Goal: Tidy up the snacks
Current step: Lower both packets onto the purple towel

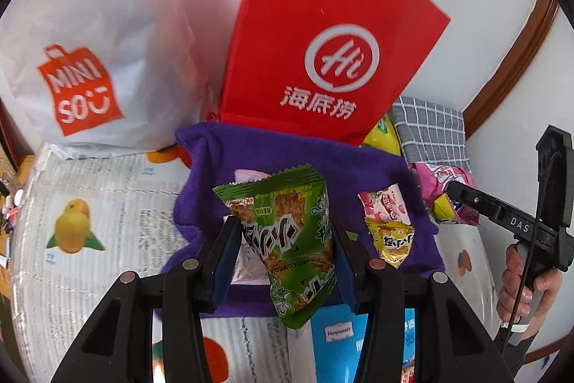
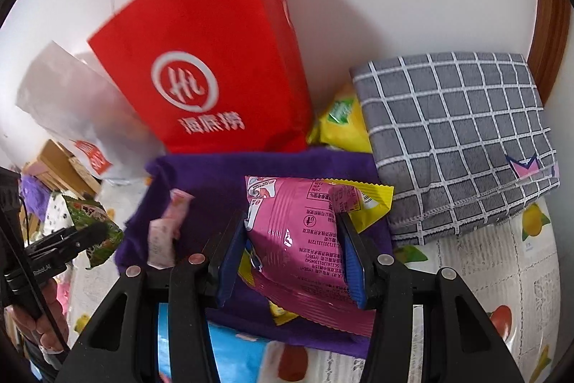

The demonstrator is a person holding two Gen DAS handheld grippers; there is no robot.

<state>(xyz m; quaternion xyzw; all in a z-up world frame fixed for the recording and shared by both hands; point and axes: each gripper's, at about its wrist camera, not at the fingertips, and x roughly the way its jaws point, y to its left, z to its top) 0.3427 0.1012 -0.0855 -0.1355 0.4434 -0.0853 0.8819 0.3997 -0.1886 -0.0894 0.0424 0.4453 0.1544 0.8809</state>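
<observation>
1. We find the green snack packet (image 1: 287, 239) pinched between the jaws of the left gripper (image 1: 285, 257), held above the purple cloth (image 1: 376, 174); its lower corner hangs free below the grip.
2. The pink snack packet (image 2: 297, 239) is pinched in the jaws of the right gripper (image 2: 292, 261), with a yellow packet (image 2: 369, 200) caught behind it at the far jaw; we cannot tell whether that one is gripped too or merely carried along.
3. On the purple cloth lie a small pink-and-white packet (image 1: 385, 205) and a yellow sachet (image 1: 393, 239), touching one another.
4. Behind the cloth stand a red paper bag (image 1: 323, 42) and a white shopping bag (image 1: 93, 34); a grey checked cloth (image 2: 455, 139) lies to the right, with a yellow bag (image 2: 344, 121) wedged between it and the red bag. All rest on a fruit-print counter cover (image 1: 89, 203).
5. Judgement on the step in hand: both packets appear in carriage toward a sorting place. We advise keeping the grip steady, releasing low, and checking the yellow packet before setting the pink one down, lest two kinds land together.
6. The left view alone shows the two loose packets clearly and the white bag's logo; the right view alone shows the checked cloth in full and the yellow packet behind the pink one.
</observation>
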